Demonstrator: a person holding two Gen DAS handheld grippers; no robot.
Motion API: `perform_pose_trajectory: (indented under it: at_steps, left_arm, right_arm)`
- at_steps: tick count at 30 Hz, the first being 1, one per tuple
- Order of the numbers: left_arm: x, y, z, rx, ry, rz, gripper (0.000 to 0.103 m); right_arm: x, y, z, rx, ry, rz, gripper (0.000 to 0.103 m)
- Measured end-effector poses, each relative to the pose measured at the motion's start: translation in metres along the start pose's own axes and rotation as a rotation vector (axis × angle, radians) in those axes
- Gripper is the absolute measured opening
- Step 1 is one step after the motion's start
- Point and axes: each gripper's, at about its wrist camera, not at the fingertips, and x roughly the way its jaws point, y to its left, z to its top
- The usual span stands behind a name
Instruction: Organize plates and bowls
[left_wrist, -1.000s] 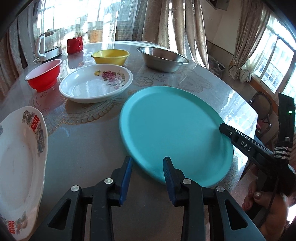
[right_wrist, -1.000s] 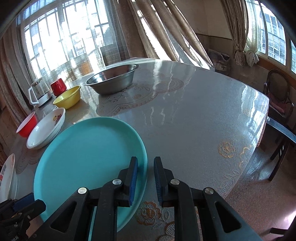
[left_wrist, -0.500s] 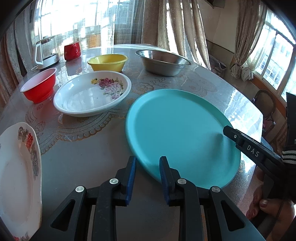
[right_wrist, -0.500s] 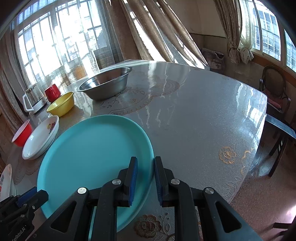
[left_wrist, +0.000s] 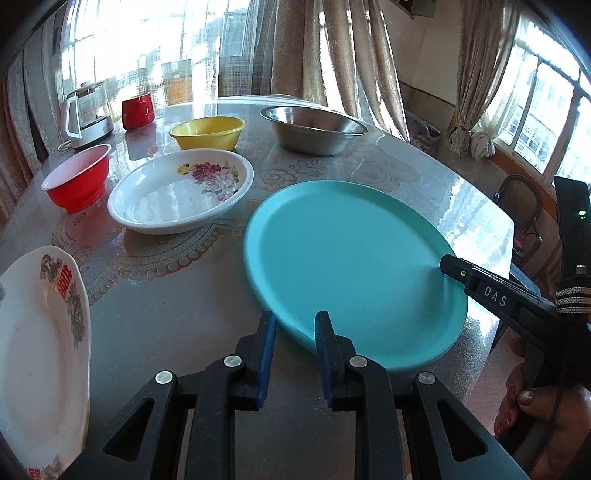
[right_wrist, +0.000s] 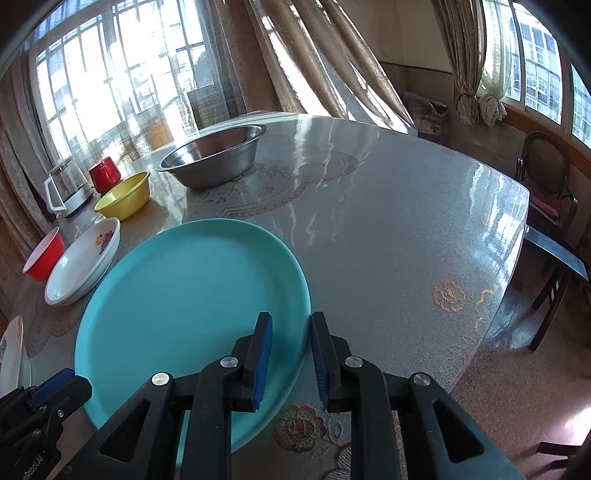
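Note:
A big teal plate (left_wrist: 351, 266) lies flat on the table (left_wrist: 166, 314), near its front edge. My left gripper (left_wrist: 293, 321) straddles the plate's near left rim. Its jaws are closing: one pad sits outside the edge, the other over the plate. My right gripper (right_wrist: 291, 325) is closing on the plate (right_wrist: 192, 288) at the right rim, and its finger (left_wrist: 480, 288) shows in the left wrist view. Behind stand a white floral dish (left_wrist: 181, 192), a red bowl (left_wrist: 77, 181), a yellow bowl (left_wrist: 208, 131) and a steel bowl (left_wrist: 314, 129).
A white plate with red characters (left_wrist: 40, 332) lies at the near left. A kettle (left_wrist: 86, 114) and a red mug (left_wrist: 137, 110) stand at the back left. Chairs (right_wrist: 546, 192) stand beyond the table's right edge. A person's hand (left_wrist: 535, 417) holds the right gripper.
My left jaws have narrowed around the teal plate's rim. The right gripper has stayed at the opposite rim, and the plate has kept its place.

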Motion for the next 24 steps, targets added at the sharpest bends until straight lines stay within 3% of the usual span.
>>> perform_pose_trajectory:
  at_steps: [4,11,14,19,24]
  left_arm:
    - [-0.008,-0.006,0.000,0.043,-0.023,-0.014,0.011]
    - [-0.013,-0.007,-0.002,0.049,-0.048,0.025,0.011]
    - [-0.014,0.000,0.002,0.019,-0.063,0.048,0.016]
    - [-0.006,0.015,0.008,-0.060,-0.047,0.054,0.039]
    - [0.013,0.021,0.010,-0.109,0.022,0.022,0.037]
  right_arm:
    - [-0.006,-0.002,-0.005,0.018,0.009,0.023,0.015]
    - [-0.006,0.005,-0.009,0.025,0.004,0.031,0.013]
    - [-0.005,0.006,-0.008,0.007,0.001,0.026,0.013]
    - [-0.006,-0.002,-0.007,0.034,-0.007,0.013,0.013]
    - [-0.007,-0.008,-0.006,0.041,-0.008,0.000,0.013]
